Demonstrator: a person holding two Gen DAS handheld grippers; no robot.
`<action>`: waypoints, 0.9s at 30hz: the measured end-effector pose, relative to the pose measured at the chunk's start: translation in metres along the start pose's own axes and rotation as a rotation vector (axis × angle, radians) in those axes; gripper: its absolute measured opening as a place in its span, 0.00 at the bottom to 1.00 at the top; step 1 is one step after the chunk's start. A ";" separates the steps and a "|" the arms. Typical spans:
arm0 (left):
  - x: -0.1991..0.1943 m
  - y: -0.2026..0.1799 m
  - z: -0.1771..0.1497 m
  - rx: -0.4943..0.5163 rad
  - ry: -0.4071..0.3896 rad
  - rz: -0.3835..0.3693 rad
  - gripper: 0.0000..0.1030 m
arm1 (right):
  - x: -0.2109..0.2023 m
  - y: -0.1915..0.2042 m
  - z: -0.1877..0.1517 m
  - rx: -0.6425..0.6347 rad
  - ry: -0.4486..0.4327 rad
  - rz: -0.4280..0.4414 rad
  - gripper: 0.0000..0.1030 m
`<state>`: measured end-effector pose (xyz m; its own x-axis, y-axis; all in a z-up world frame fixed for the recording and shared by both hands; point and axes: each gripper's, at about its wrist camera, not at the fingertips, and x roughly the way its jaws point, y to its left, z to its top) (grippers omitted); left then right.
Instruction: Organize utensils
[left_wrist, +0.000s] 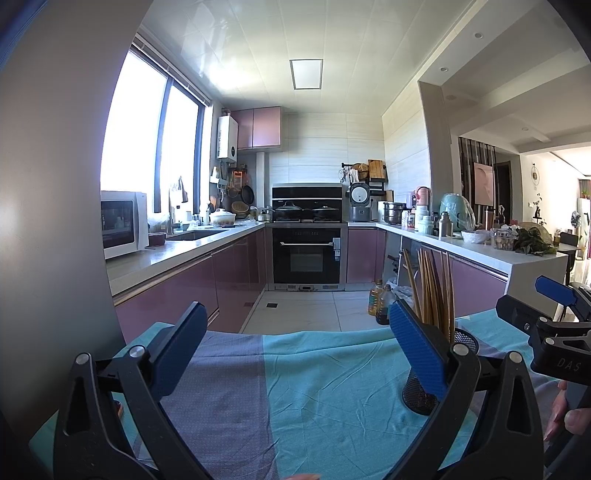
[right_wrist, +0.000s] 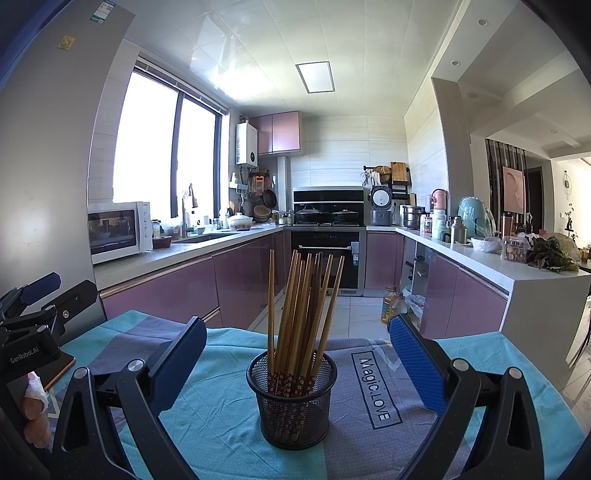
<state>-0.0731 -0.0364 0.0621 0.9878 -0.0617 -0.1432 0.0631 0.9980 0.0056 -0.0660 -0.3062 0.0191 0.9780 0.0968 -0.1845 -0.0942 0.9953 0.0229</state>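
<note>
A black mesh cup (right_wrist: 293, 398) stands upright on the teal and grey cloth (right_wrist: 221, 417), holding several brown chopsticks (right_wrist: 303, 314) that fan upward. My right gripper (right_wrist: 295, 354) is open, its blue pads on either side of the cup and nothing gripped. In the left wrist view the same mesh cup (left_wrist: 421, 395) sits half hidden behind the right pad, with the chopsticks (left_wrist: 436, 291) rising above it. My left gripper (left_wrist: 295, 339) is open over bare cloth (left_wrist: 314, 387), to the left of the cup. The right gripper's body (left_wrist: 557, 343) shows at the far right.
The cloth (right_wrist: 376, 387) bears the print "Magic.LOVE". A grey fridge wall (left_wrist: 55, 221) stands close on the left. Beyond the table edge lie a tiled floor (left_wrist: 303, 310), purple kitchen cabinets, an oven (left_wrist: 306, 254) and oil bottles (left_wrist: 380, 301). A hand (right_wrist: 35, 410) holds the left gripper.
</note>
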 end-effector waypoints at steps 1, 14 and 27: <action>0.000 0.000 0.000 0.000 0.001 0.000 0.94 | 0.000 0.000 0.000 0.000 0.000 0.000 0.93; 0.001 -0.001 -0.001 0.000 0.001 -0.001 0.94 | -0.001 -0.001 0.001 0.006 -0.002 -0.002 0.93; 0.000 -0.001 -0.001 -0.001 0.001 -0.001 0.94 | 0.000 0.001 0.000 0.006 -0.003 -0.004 0.93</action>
<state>-0.0729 -0.0372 0.0613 0.9876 -0.0622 -0.1442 0.0635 0.9980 0.0043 -0.0664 -0.3054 0.0188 0.9790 0.0930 -0.1813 -0.0894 0.9956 0.0282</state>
